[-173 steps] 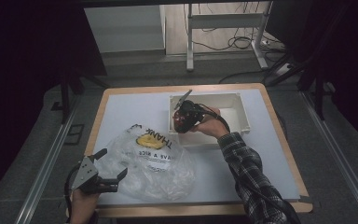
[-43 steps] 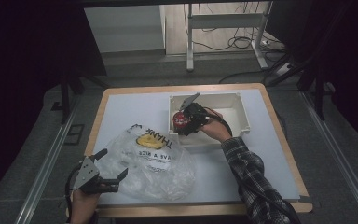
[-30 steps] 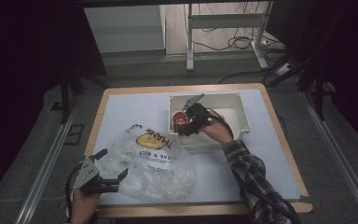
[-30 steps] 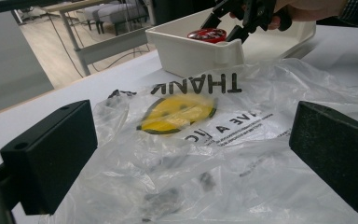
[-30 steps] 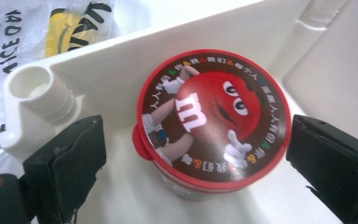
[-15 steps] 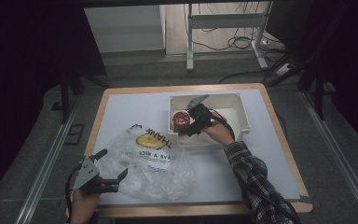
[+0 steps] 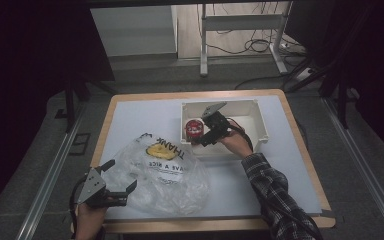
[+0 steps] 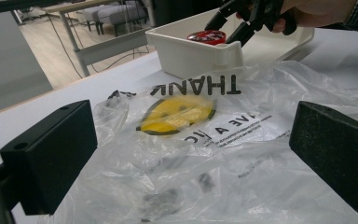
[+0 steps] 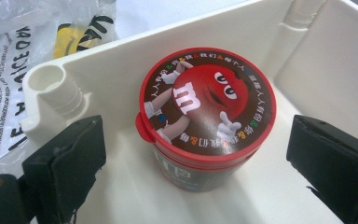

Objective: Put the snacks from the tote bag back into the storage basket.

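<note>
The right gripper [image 7: 203,136] has carried the red candy tub [image 7: 195,129] into the white bin's [image 7: 260,120] near-left corner; its fingers now stand apart, tub released. Left gripper [image 7: 111,176] fingers wait apart over the plastic bag [image 7: 165,172].

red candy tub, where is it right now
The red candy tub stands upright in the white bin's left end, between the right gripper's open jaws.
</note>
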A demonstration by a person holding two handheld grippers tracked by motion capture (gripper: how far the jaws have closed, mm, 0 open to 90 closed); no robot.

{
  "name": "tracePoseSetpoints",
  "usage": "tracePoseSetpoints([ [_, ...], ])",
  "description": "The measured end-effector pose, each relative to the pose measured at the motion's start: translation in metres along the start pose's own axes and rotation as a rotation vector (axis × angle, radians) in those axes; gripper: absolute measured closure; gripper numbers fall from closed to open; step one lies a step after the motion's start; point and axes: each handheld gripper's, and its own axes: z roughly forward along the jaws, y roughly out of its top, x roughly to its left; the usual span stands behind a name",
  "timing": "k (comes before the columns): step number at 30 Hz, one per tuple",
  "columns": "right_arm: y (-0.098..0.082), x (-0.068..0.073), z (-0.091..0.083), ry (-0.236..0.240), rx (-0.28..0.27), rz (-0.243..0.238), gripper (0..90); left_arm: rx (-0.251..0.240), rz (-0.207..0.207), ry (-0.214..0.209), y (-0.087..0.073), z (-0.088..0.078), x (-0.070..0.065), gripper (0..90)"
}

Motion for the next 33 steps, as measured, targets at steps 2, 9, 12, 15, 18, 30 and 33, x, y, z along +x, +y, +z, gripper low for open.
tracePoseSetpoints([
  [2, 0.0, 0.0, -0.001, 0.003, -0.003, 0.006, 4.8, 0.0, -0.001, 0.0, 0.0, 0.0, 0.0, 0.7],
  [9, -0.001, 0.002, -0.008, 0.002, -0.019, 0.008, 4.8, -0.002, -0.002, 0.0, 0.0, 0.0, 0.0, 0.7],
  [12, -0.002, 0.003, -0.01, 0.001, -0.024, 0.01, 4.8, -0.004, -0.004, -0.001, 0.0, 0.0, 0.0, 0.6],
  [15, -0.003, 0.003, -0.013, -0.003, -0.028, 0.015, 4.8, -0.005, -0.005, 0.0, 0.0, 0.0, 0.0, 0.6],
  [18, -0.004, 0.002, -0.016, -0.004, -0.036, 0.019, 4.8, -0.005, -0.005, 0.001, 0.0, 0.0, 0.0, 0.6],
  [30, -0.008, 0.007, -0.018, 0.014, -0.053, 0.036, 4.7, -0.011, -0.011, -0.001, 0.0, -0.001, 0.001, 0.6],
  [33, -0.009, 0.01, -0.019, 0.024, -0.058, 0.041, 4.8, -0.012, -0.013, -0.002, 0.0, -0.001, 0.001, 0.6],
])
